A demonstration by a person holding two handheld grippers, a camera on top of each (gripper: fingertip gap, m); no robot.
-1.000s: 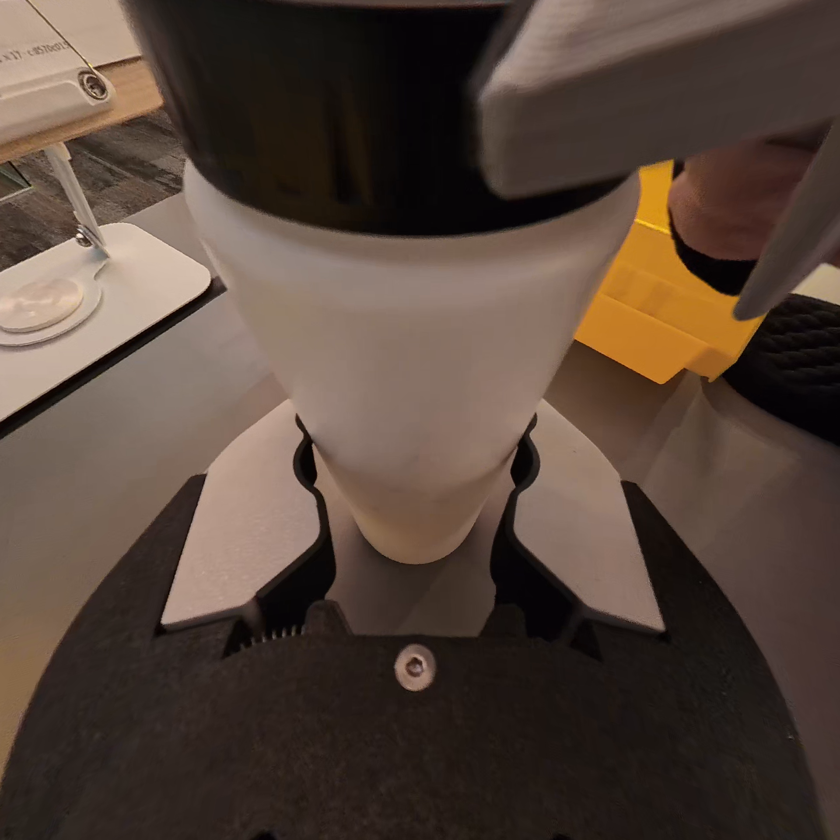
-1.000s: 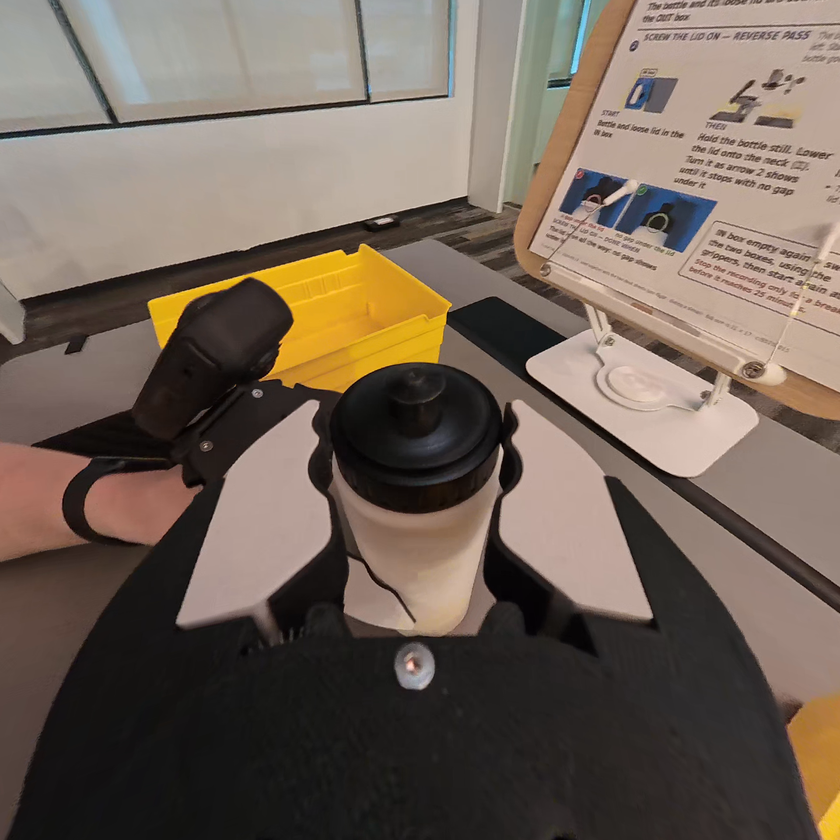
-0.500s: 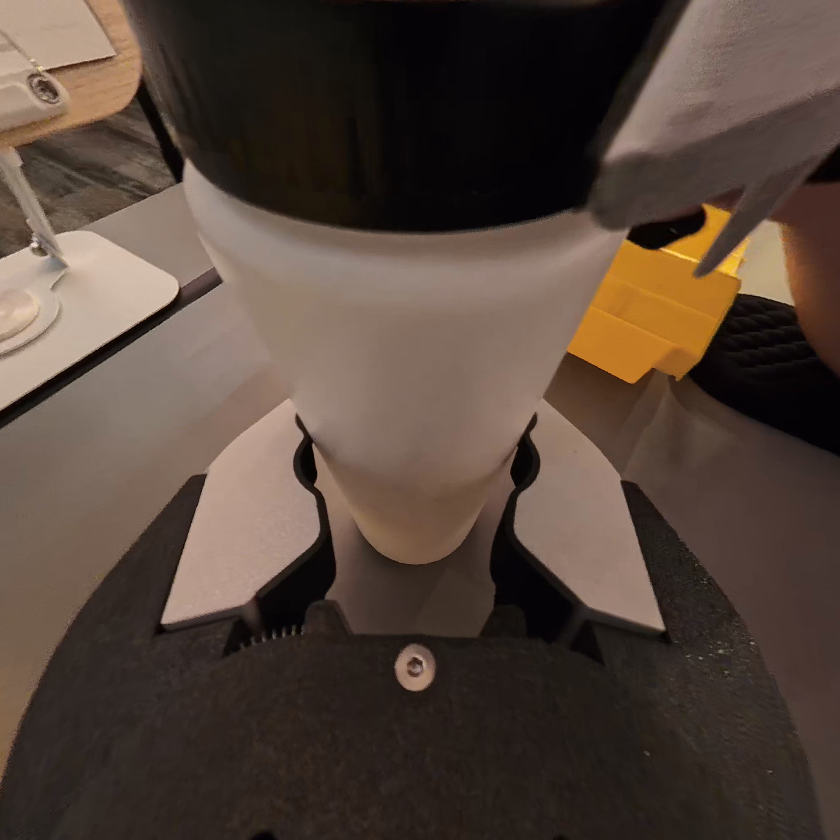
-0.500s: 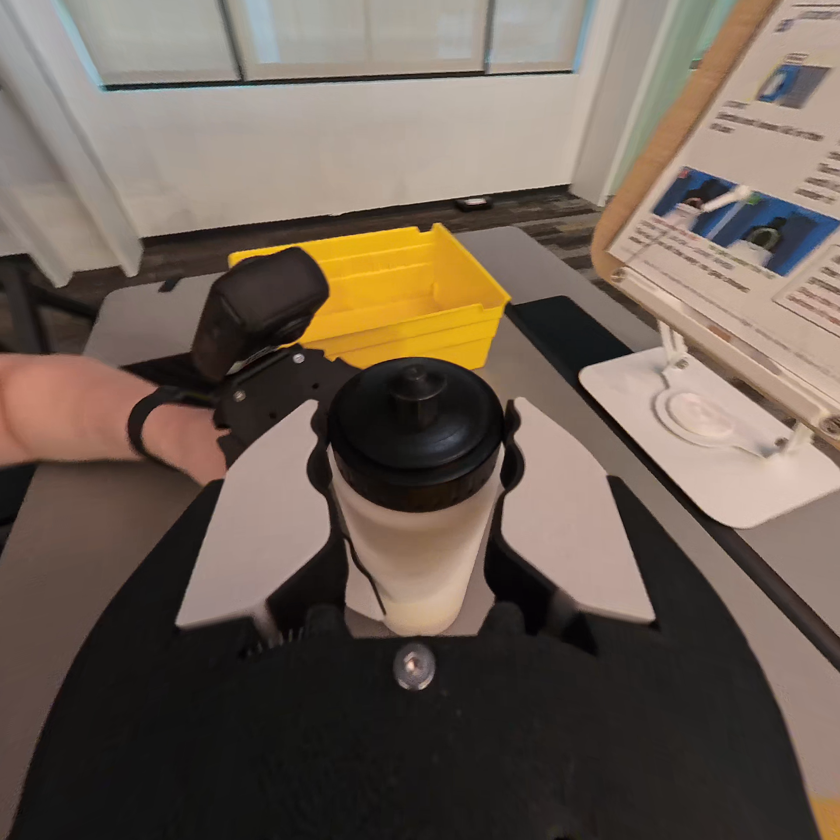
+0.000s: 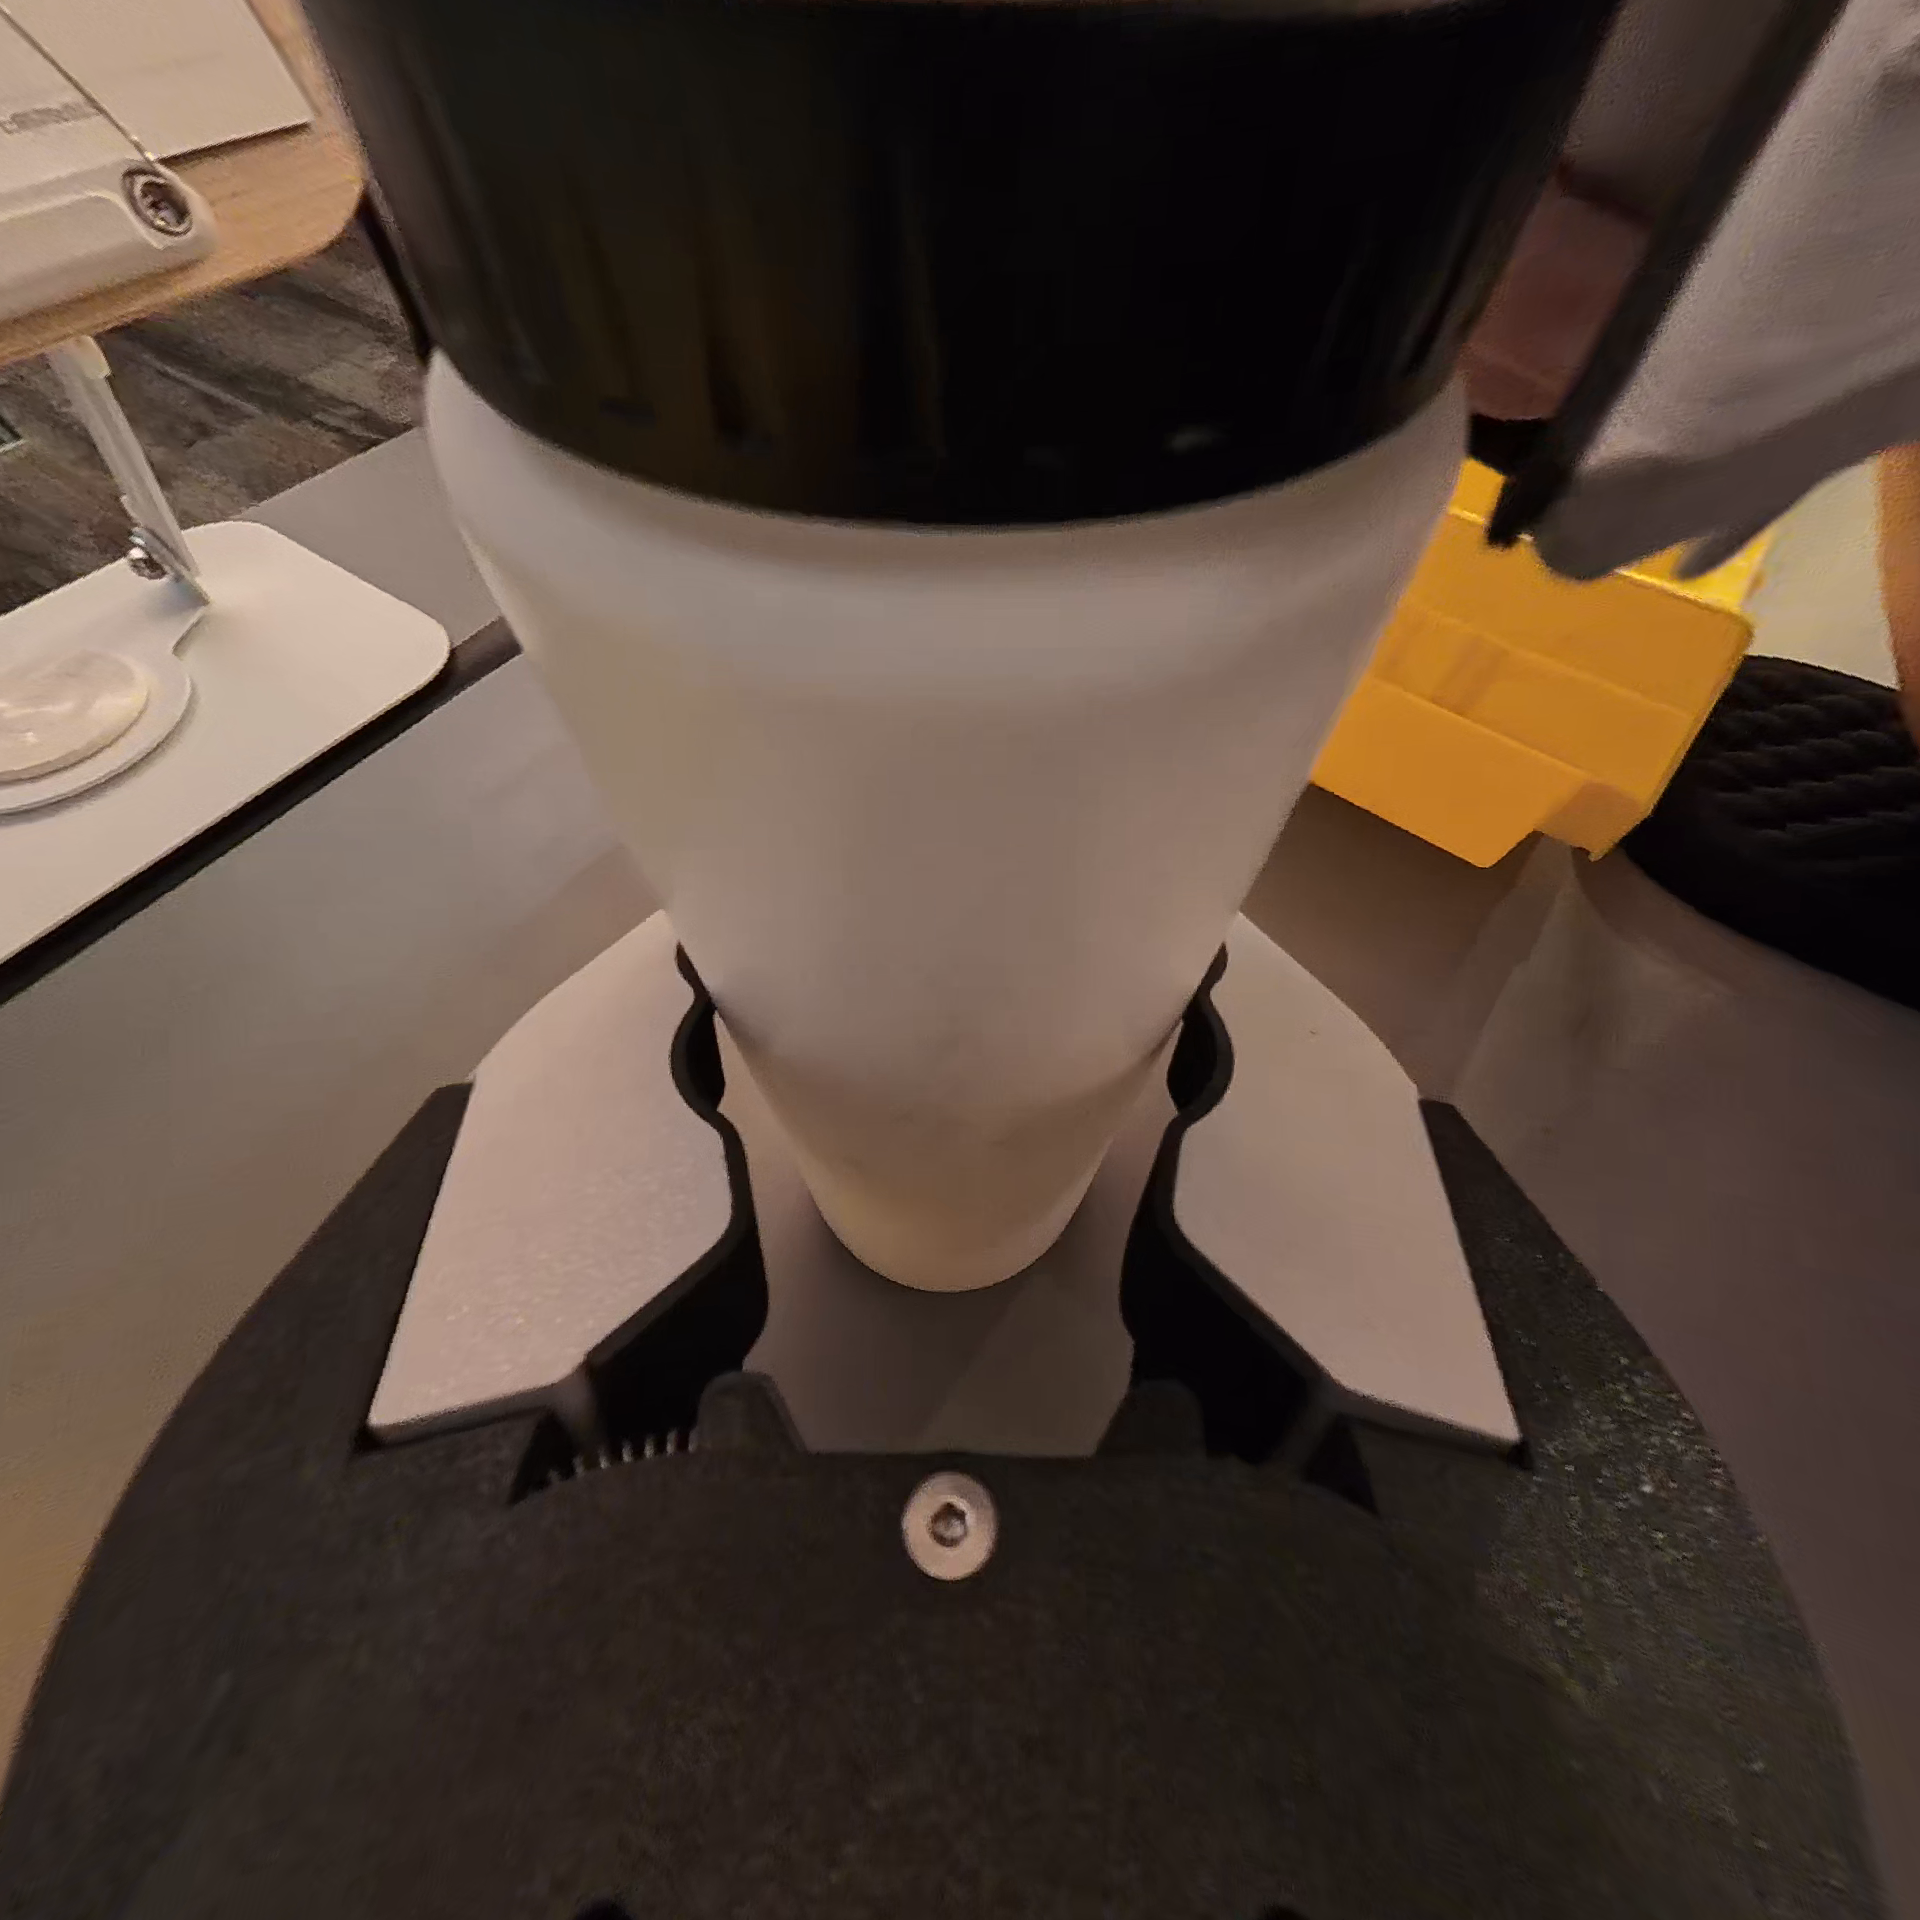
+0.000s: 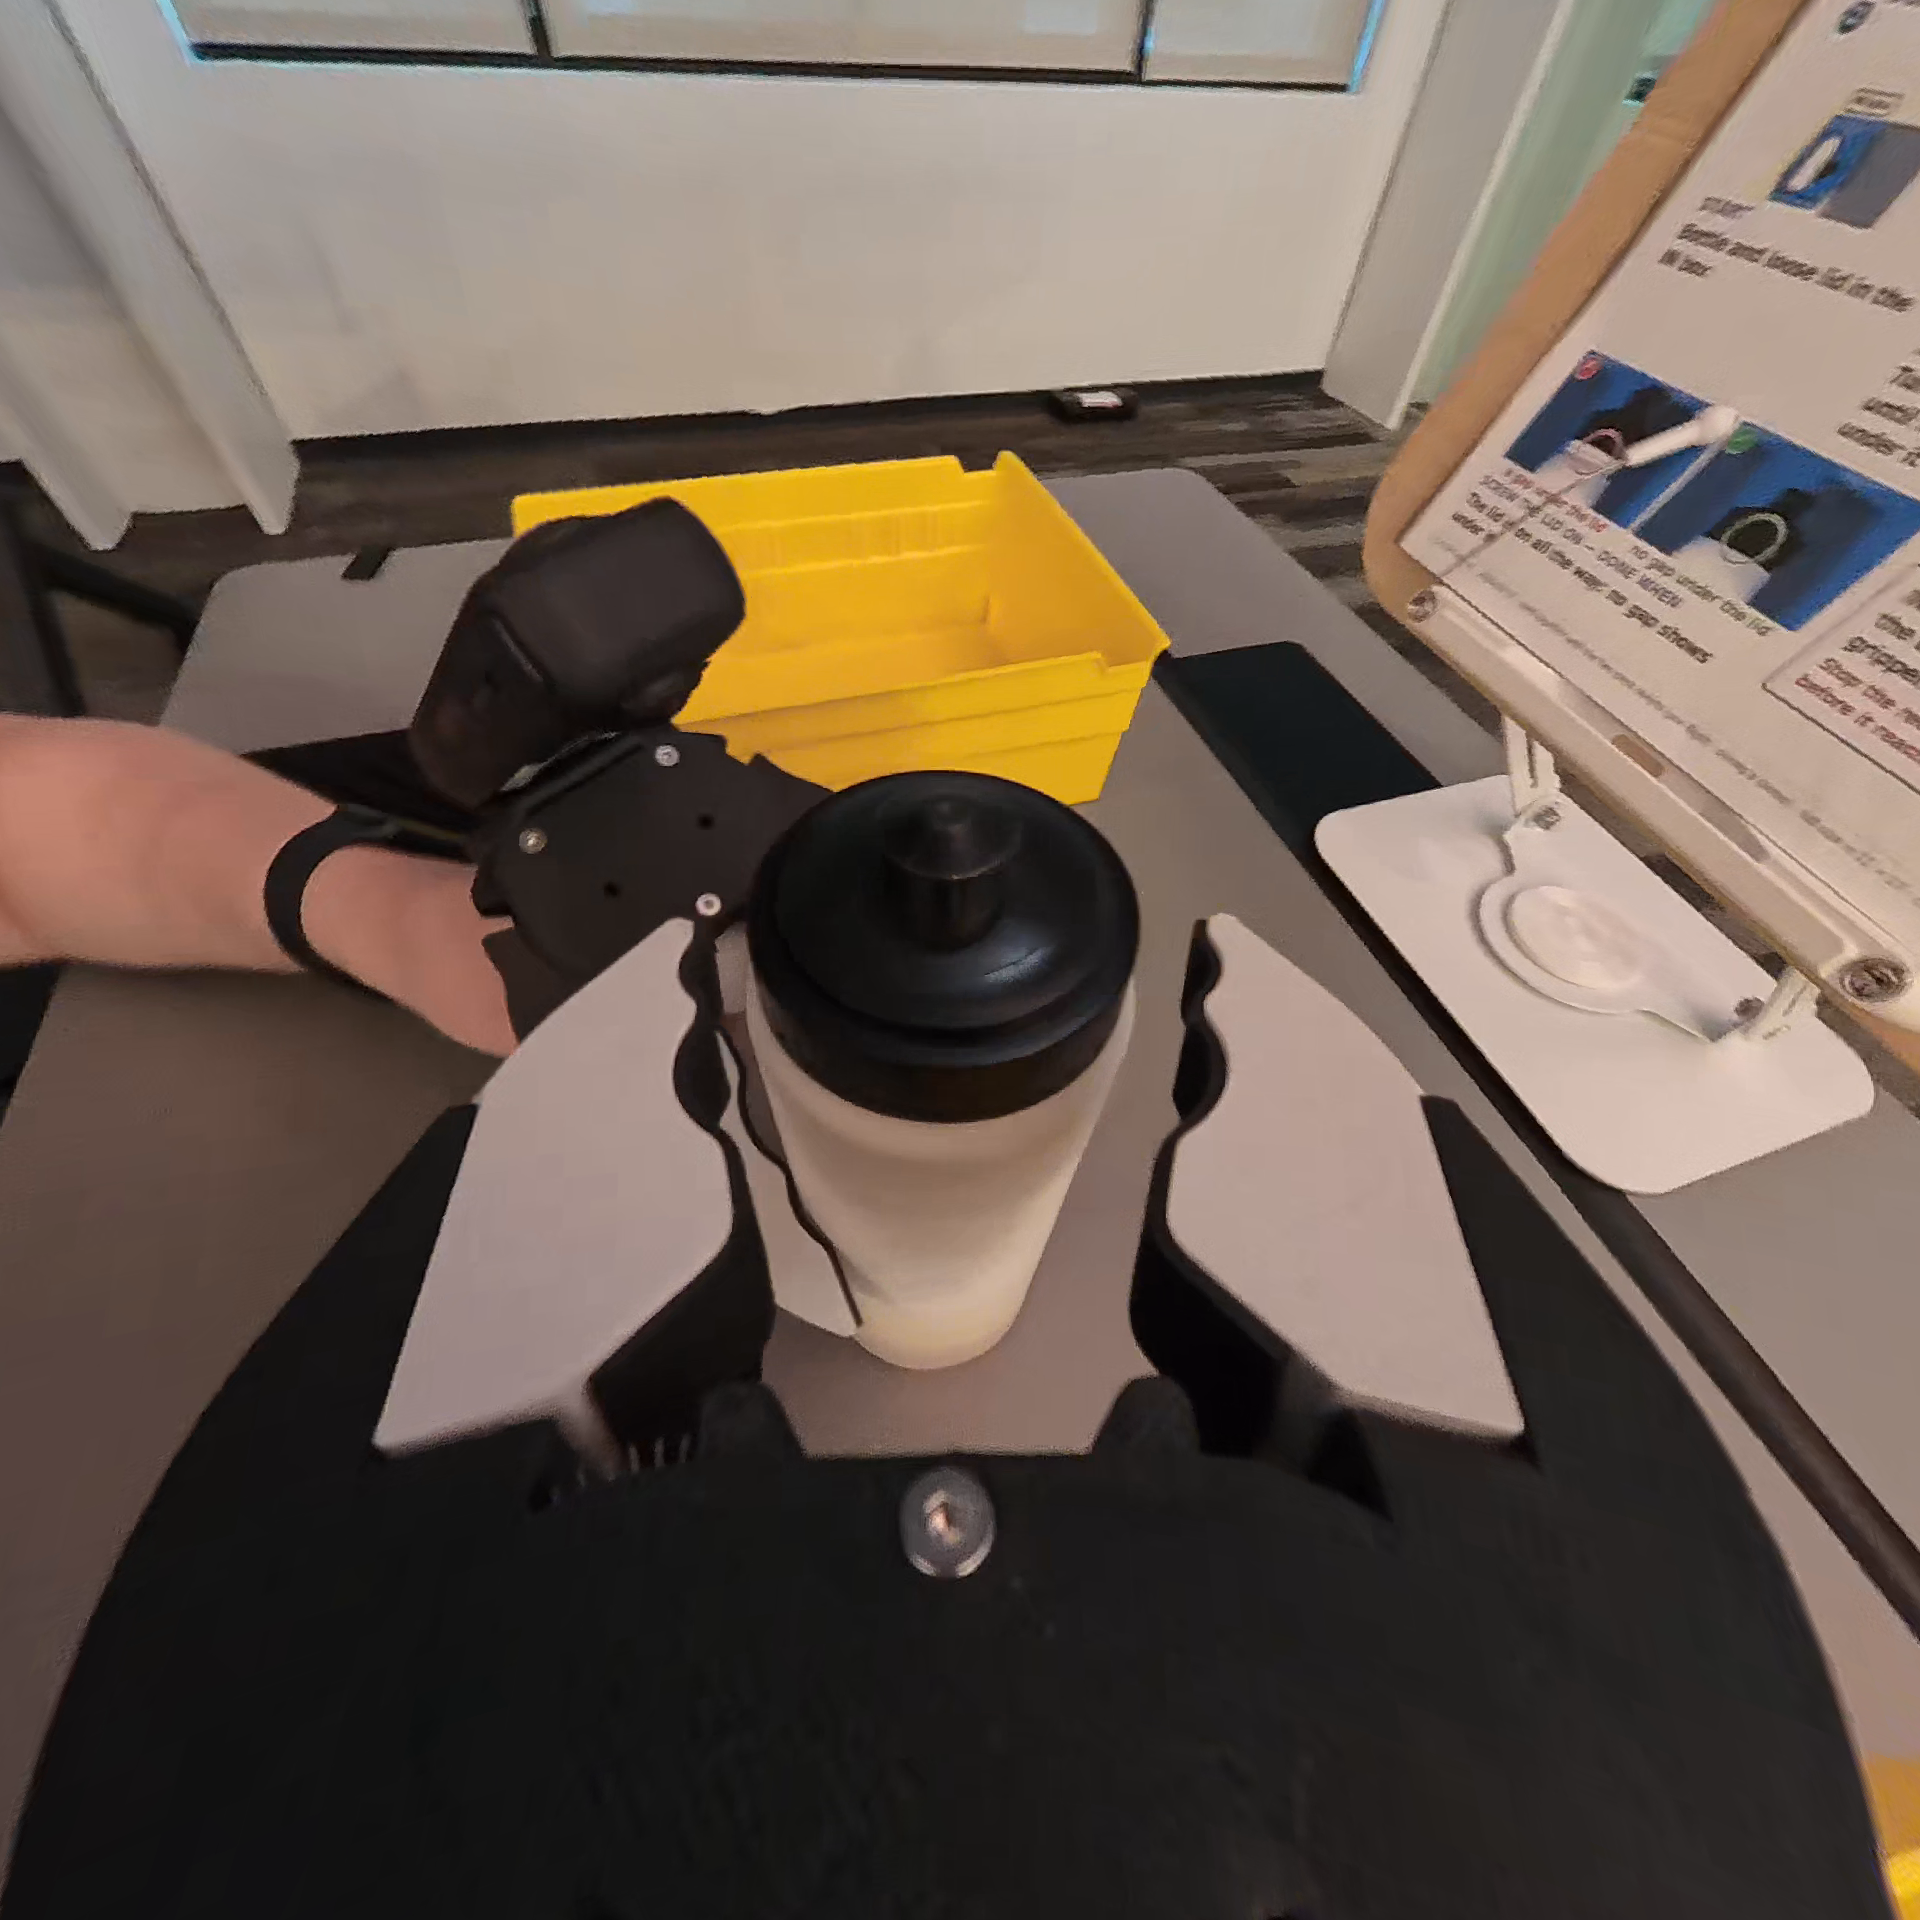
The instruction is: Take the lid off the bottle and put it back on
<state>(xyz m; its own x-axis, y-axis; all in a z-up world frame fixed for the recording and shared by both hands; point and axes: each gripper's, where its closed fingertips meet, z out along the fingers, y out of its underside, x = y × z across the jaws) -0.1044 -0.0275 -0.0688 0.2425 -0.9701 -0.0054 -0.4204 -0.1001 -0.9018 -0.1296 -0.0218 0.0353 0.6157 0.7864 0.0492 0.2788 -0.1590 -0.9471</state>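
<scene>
I am losing the top of the lid (image 5: 935, 249) past the upper edge of my left wrist view, and the bottle (image 5: 935, 831) under it is hiding the table behind. Right of the lid, a blurred grey finger (image 5: 1756, 343) of the right gripper is covering part of the yellow bin (image 5: 1507, 717). In my right view, the instruction board (image 6: 1714, 436) right of the lid is running off the edge.
</scene>
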